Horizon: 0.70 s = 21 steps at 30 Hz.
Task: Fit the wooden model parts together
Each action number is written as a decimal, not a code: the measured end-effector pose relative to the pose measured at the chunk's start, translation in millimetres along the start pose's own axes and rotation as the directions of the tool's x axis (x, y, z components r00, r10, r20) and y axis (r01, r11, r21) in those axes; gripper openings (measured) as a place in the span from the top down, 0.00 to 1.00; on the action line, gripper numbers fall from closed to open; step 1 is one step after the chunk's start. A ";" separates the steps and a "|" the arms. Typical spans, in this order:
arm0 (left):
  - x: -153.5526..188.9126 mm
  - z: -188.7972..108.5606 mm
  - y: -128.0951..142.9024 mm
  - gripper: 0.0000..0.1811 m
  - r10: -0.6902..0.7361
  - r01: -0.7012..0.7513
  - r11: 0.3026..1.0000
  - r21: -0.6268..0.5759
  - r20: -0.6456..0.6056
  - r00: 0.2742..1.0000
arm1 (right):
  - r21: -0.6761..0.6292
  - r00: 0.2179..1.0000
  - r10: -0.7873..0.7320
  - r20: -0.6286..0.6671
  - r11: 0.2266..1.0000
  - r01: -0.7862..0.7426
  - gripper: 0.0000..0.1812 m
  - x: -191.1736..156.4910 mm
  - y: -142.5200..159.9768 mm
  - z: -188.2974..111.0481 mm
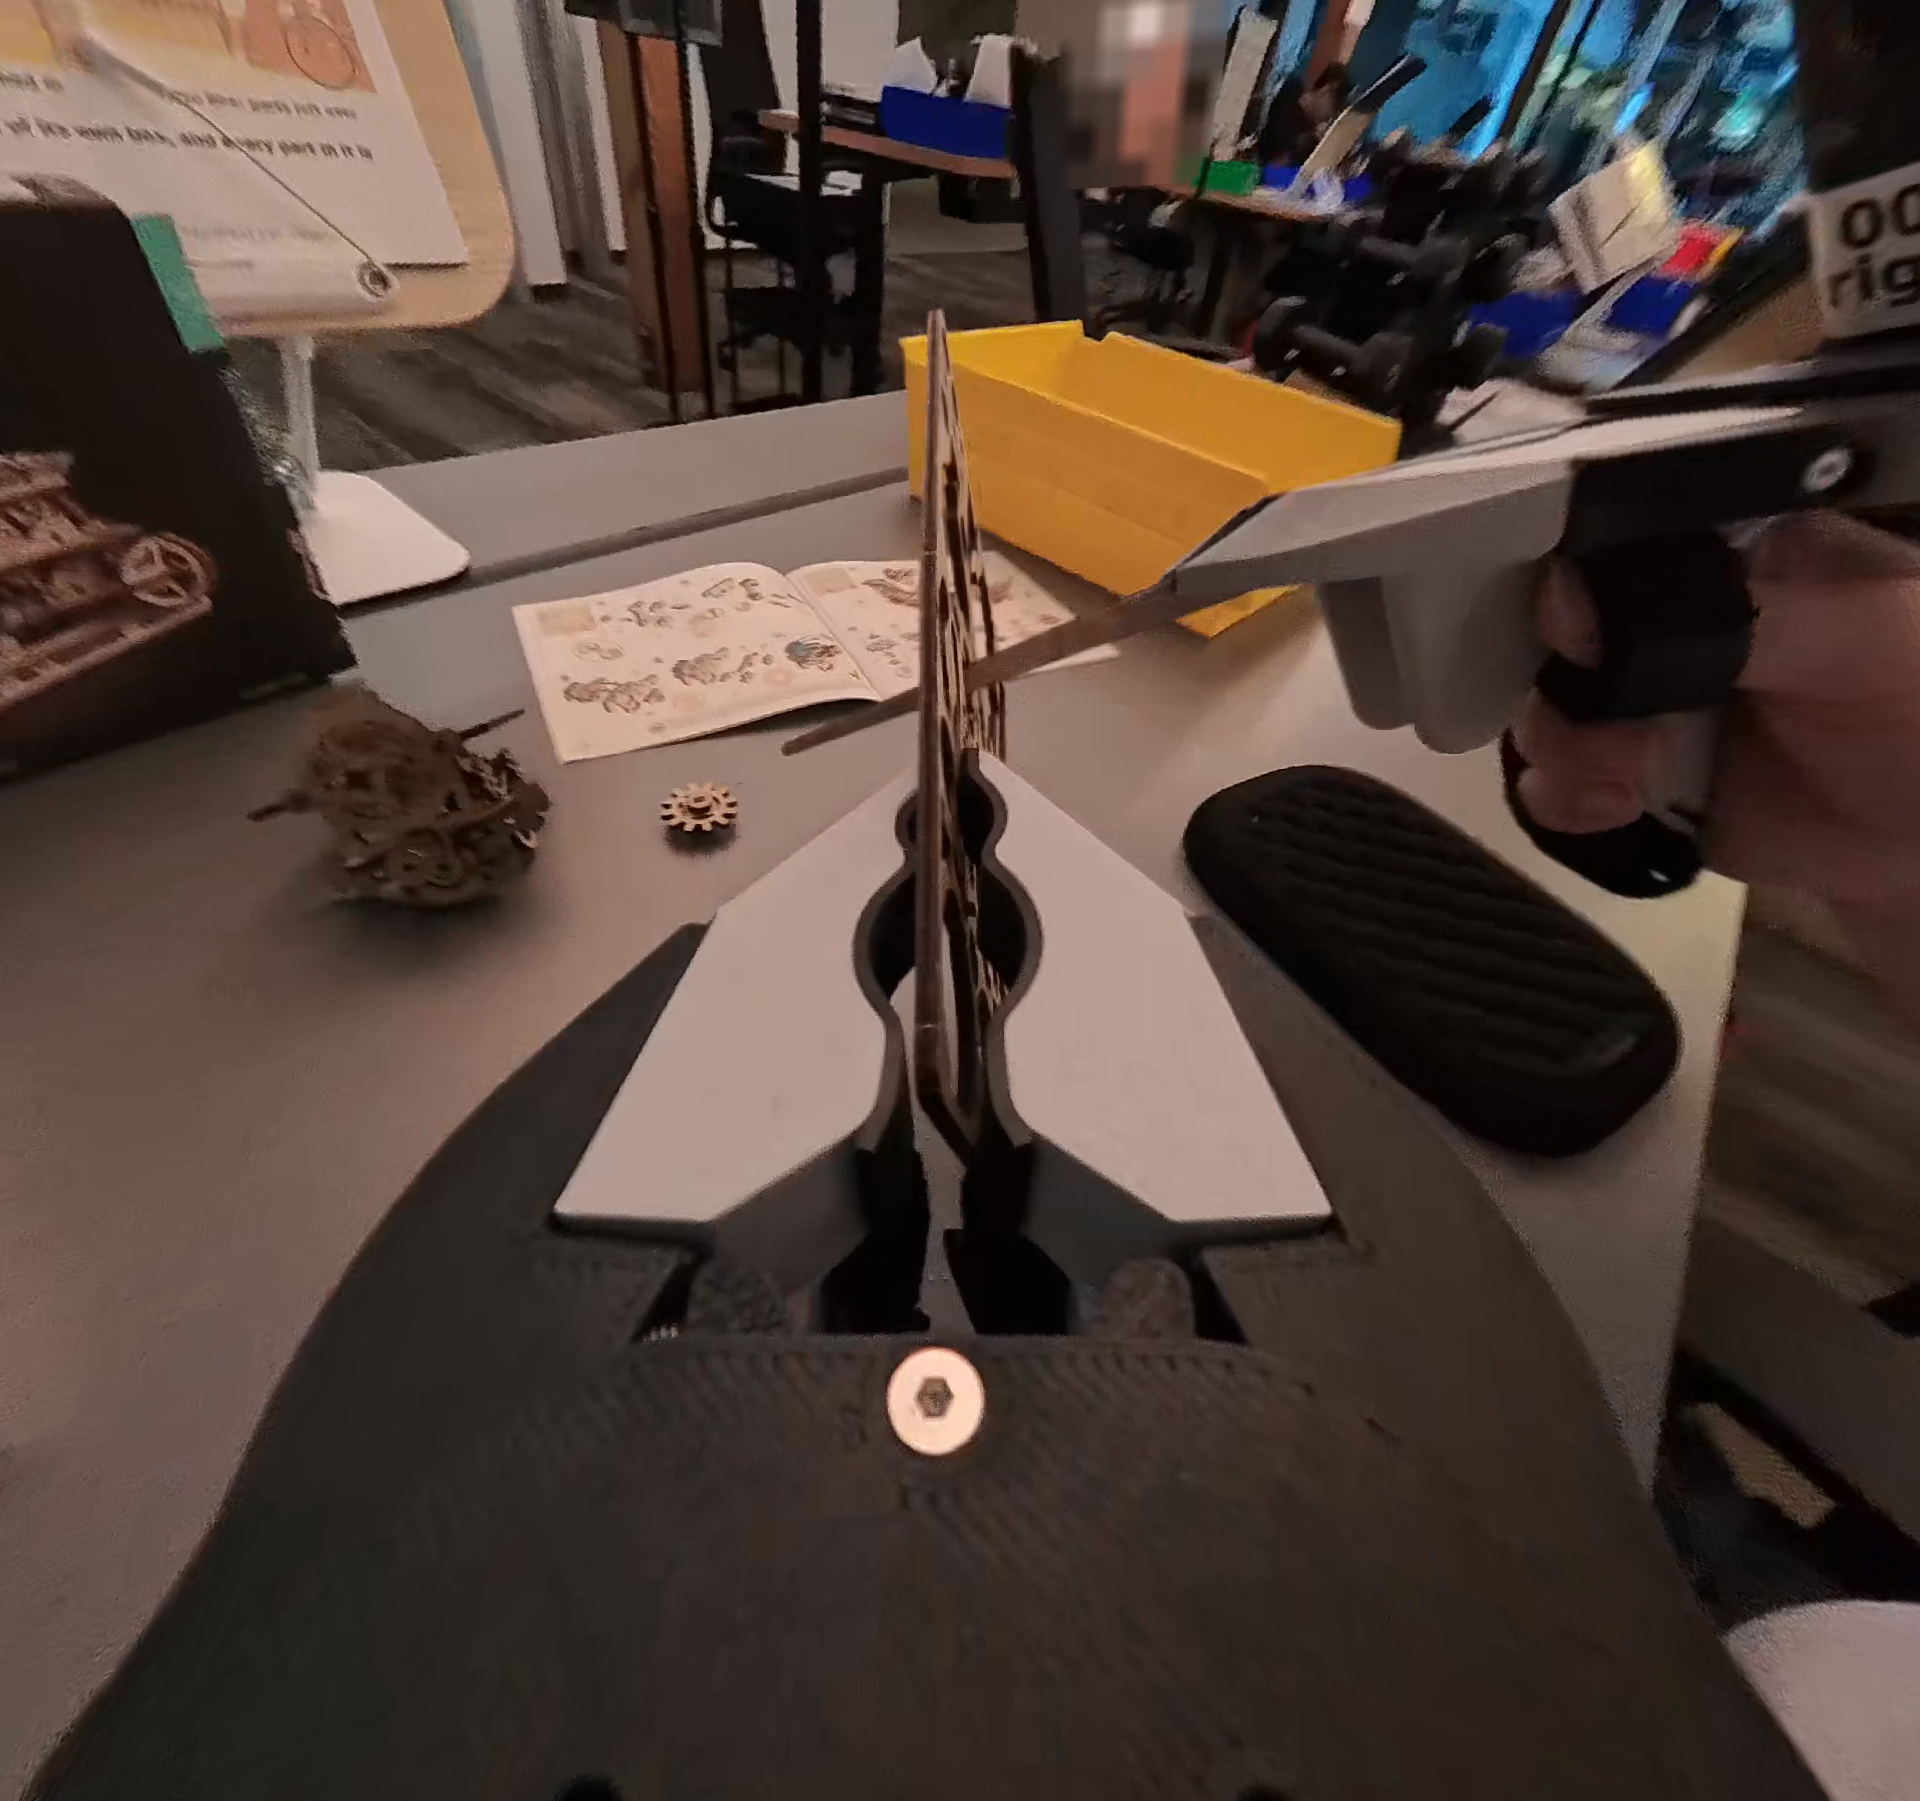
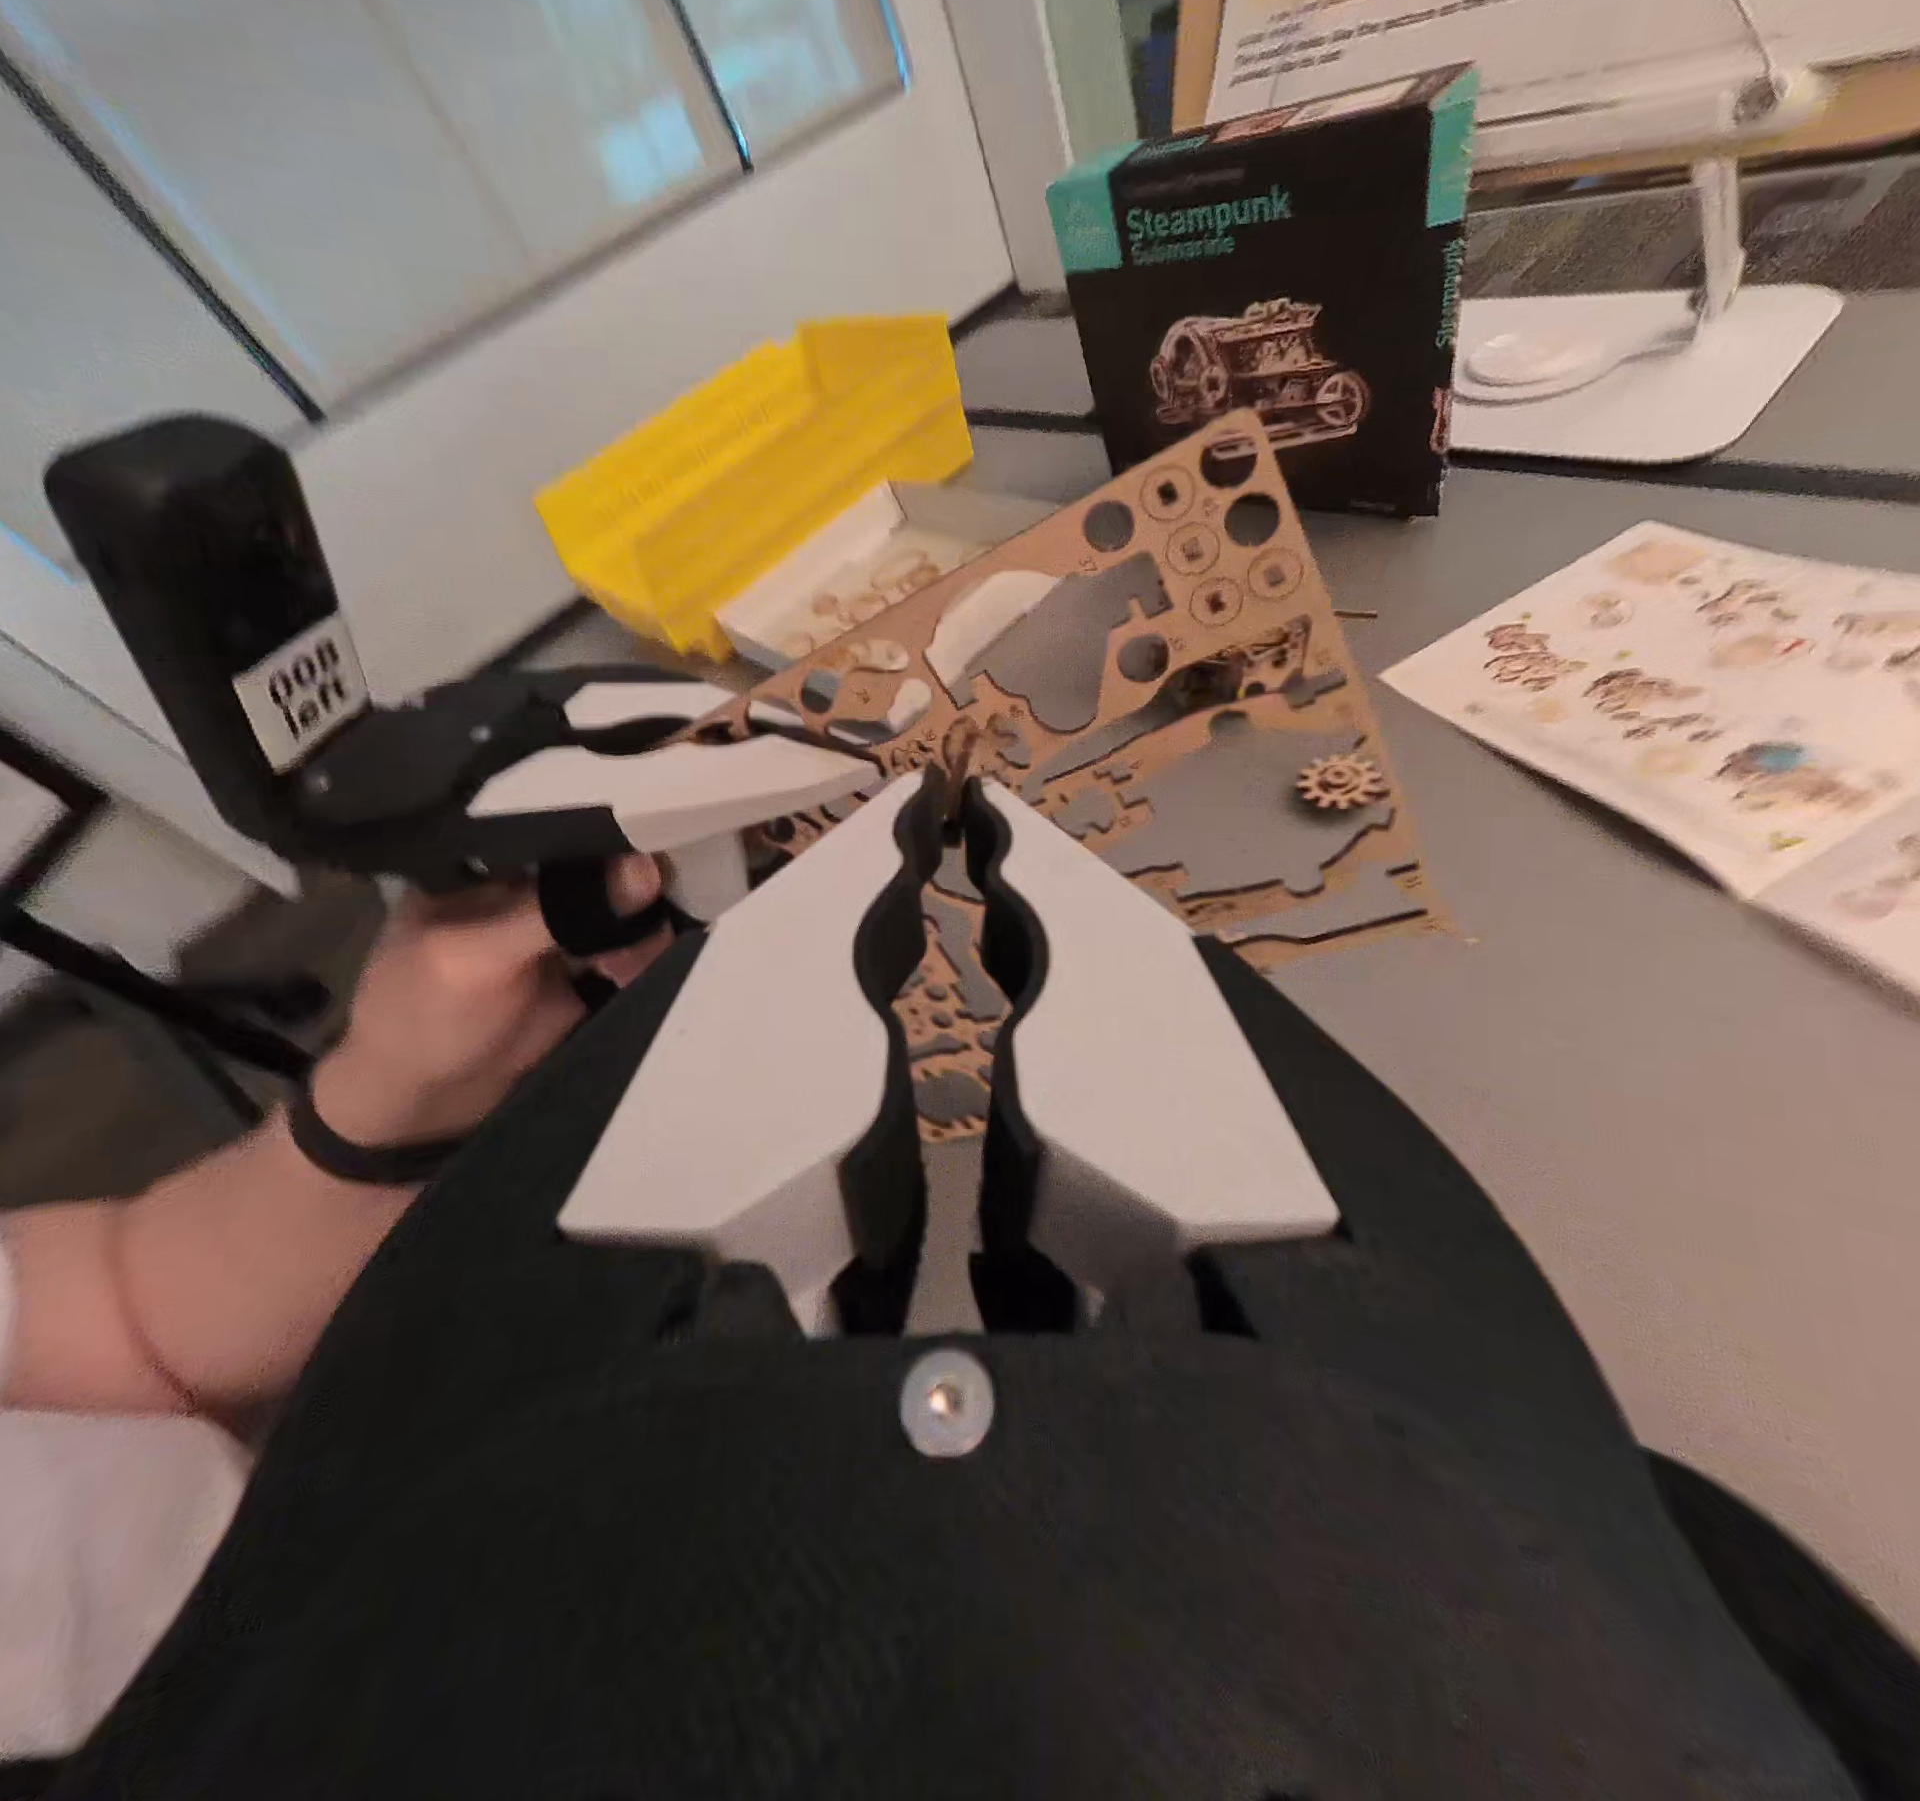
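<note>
Gripping sheet (image 1: 940, 712) btwn left tongs (image 1: 951, 795)

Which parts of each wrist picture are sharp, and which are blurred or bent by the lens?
Left wrist view: the left hand-held gripper and thin laser-cut wooden sheet are sharp; the background room and white instruction poster smear. Right wrist view: the black model box is fairly sharp; the yellow plastic bin is soft, and the window frames bow.

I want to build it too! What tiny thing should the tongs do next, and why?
Probably the right tongs should gently pull or twist the small piece they pinch out of the wooden sheet. The left tongs hold that sheet upright and steady, so the piece looks ready to pop free.
</note>
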<state>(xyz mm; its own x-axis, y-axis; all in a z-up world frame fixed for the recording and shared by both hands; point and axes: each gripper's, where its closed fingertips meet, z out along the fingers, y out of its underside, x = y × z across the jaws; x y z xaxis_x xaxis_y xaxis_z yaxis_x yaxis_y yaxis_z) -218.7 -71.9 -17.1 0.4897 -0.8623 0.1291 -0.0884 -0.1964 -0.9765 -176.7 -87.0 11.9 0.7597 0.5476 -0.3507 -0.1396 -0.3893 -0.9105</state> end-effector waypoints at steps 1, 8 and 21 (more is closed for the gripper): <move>2.0 1.5 -0.7 1.00 0.032 -0.031 0.999 -0.007 0.017 0.999 | 0.048 0.999 0.048 0.014 0.998 -0.049 1.00 -1.9 -0.9 -2.1; -9.9 -2.9 -3.9 1.00 -0.152 0.153 0.988 0.011 -0.059 0.987 | -0.103 0.870 -0.438 -0.227 0.899 0.425 1.00 -13.0 11.4 -25.4; -74.9 -96.5 -28.0 1.00 -0.437 0.454 0.872 0.183 -0.126 0.891 | -0.247 0.861 -0.486 -0.149 0.862 0.444 1.00 49.6 19.6 -47.4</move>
<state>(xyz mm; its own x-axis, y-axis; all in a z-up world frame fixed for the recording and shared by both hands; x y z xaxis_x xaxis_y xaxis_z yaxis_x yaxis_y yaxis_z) -336.6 -46.9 17.3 0.3658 -0.7409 0.5633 0.3038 -0.4770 -0.8247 -111.7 -102.6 -12.9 0.8169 0.5501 0.1734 0.3734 -0.2752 -0.8859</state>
